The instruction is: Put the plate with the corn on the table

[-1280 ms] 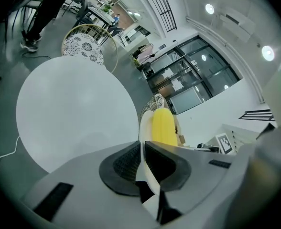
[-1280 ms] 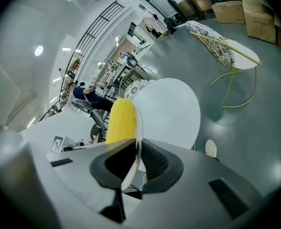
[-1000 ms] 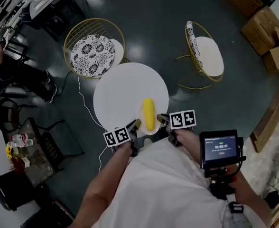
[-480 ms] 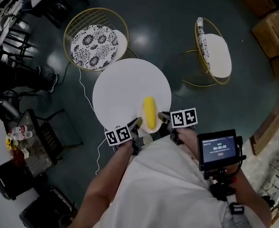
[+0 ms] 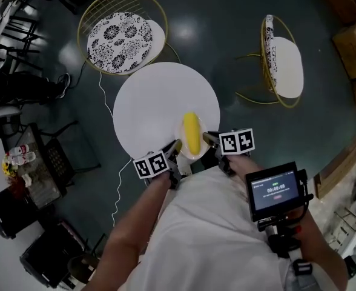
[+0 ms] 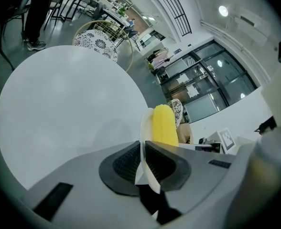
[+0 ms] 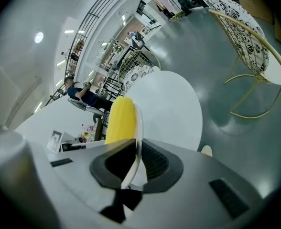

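Observation:
A small white plate (image 5: 183,147) carries a yellow corn cob (image 5: 191,132) over the near edge of the round white table (image 5: 154,105). My left gripper (image 5: 175,147) is shut on the plate's left rim and my right gripper (image 5: 207,139) is shut on its right rim. In the left gripper view the plate's rim (image 6: 144,142) stands edge-on between the dark pads, with the corn (image 6: 163,125) to its right. The right gripper view shows the rim (image 7: 137,137) clamped the same way, the corn (image 7: 120,119) lying left of it. Whether the plate touches the tabletop I cannot tell.
Two gold wire chairs with patterned cushions stand by the table, one at the far left (image 5: 118,32) and one at the right (image 5: 284,59). A white cable (image 5: 108,126) runs across the dark floor left of the table. Dark furniture and shelving crowd the left side (image 5: 20,162).
The plate with the corn has moved forward a little over the table's near edge, both grippers keeping hold of it. The view has shifted with the head.

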### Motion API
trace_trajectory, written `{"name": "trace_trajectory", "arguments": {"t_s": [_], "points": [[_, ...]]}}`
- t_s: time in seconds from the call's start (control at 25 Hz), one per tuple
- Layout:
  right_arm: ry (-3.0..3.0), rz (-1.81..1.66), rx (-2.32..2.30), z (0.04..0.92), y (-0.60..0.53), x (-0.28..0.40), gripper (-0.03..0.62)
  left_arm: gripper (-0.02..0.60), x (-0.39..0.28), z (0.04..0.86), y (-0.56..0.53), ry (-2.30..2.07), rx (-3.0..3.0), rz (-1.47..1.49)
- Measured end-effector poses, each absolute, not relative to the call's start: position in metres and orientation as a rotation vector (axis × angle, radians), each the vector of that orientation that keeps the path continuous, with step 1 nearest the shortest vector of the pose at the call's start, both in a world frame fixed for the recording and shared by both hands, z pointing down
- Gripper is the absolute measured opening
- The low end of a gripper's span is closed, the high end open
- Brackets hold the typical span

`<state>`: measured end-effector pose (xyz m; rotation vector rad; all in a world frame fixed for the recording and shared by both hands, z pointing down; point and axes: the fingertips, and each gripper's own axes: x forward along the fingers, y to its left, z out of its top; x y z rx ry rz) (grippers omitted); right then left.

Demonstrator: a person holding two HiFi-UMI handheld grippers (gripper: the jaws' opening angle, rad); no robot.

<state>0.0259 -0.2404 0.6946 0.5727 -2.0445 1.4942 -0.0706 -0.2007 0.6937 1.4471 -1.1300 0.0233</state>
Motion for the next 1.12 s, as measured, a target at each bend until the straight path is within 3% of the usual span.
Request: {"name": "trace_trajectory", "arguments": {"t_s": [1.12], "points": [[-2.035, 1.352, 0.33, 0.764, -0.34, -0.019, 0.044, 0.035, -0.106, 0.765, -0.278, -1.338, 1.282, -0.054]]}}
